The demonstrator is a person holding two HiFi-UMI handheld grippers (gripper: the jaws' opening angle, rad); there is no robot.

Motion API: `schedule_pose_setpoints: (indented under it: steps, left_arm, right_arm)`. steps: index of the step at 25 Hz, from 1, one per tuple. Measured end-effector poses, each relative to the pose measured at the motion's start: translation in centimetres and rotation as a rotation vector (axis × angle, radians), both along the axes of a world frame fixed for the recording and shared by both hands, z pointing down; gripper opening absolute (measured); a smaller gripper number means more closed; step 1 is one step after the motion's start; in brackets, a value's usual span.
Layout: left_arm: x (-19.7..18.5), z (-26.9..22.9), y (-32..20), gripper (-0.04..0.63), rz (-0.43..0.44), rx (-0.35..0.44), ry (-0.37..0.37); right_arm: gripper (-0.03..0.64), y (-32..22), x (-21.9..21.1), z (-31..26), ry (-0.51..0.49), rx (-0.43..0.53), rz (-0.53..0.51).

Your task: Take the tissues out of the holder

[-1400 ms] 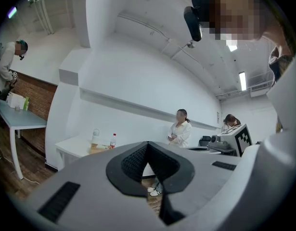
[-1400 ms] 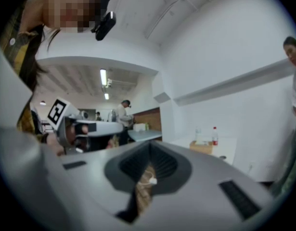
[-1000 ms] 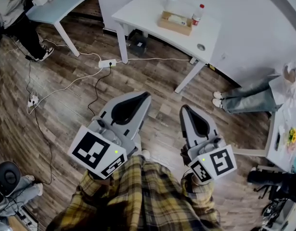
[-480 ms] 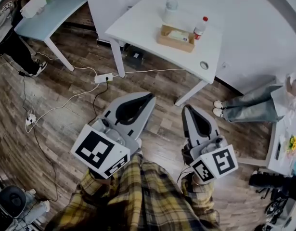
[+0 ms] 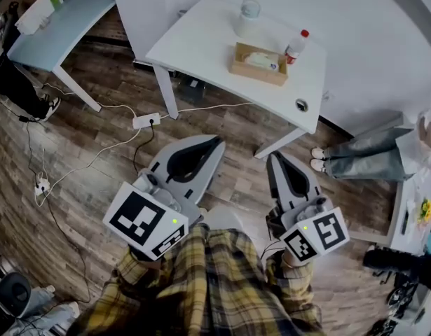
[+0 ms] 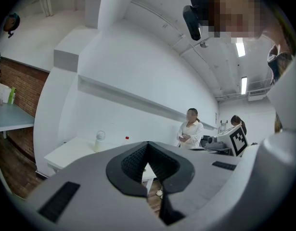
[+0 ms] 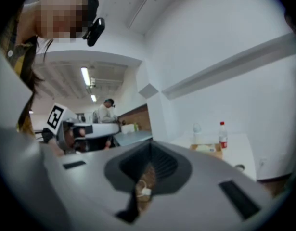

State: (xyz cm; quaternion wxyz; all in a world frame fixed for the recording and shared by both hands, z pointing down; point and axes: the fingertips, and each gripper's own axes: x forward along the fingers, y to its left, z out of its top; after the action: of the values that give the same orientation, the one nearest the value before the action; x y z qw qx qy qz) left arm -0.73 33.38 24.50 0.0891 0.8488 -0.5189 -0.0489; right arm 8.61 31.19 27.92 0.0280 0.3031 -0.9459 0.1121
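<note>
Seen from above, a person in a plaid shirt stands on a wooden floor, holding a gripper in each hand at the bottom centre of the frame. The left gripper has its jaws fully closed, tip against tip, and grips nothing. The right gripper looks the same in its own view: tips together, with only floor showing through the opening behind them.

The tissue holder, a shallow wooden box, sits on a white table in the upper centre of the frame. The pale tissues lie inside it, apparently untouched. A clear jar stands just behind the holder, towards the top of the frame, and a small bottle with a red cap stands to its right. A power strip and its cables lie on the floor in front of the table.

Over the last second the table and holder have slid down the frame and grown larger, while both grippers have kept their place at the bottom. That suggests the person is walking up to the table. The holder is still well apart from both grippers, so the task itself has not begun. Judging from this, the approach must finish and a gripper must open before any tissue can be pulled out.
</note>
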Motion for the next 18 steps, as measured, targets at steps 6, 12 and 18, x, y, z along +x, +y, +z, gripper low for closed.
schedule_pose_setpoints:
  steps: [6, 12, 18]
  left_arm:
    - [-1.2, 0.3, -4.5, 0.014, -0.007, -0.012, 0.003]
    - [-1.1, 0.2, -10.6, 0.014, -0.019, -0.007, -0.009]
    - [0.4, -0.2, -17.3, 0.014, -0.029, -0.014, 0.008]
  right_arm:
    - [0.011, -4.7, 0.0, 0.5, -0.01, -0.024, 0.023]
    - [0.011, -10.9, 0.1, 0.3, -0.004, -0.018, 0.014]
    - [0.011, -17.4, 1.1, -0.3, 0.007, -0.019, -0.007]
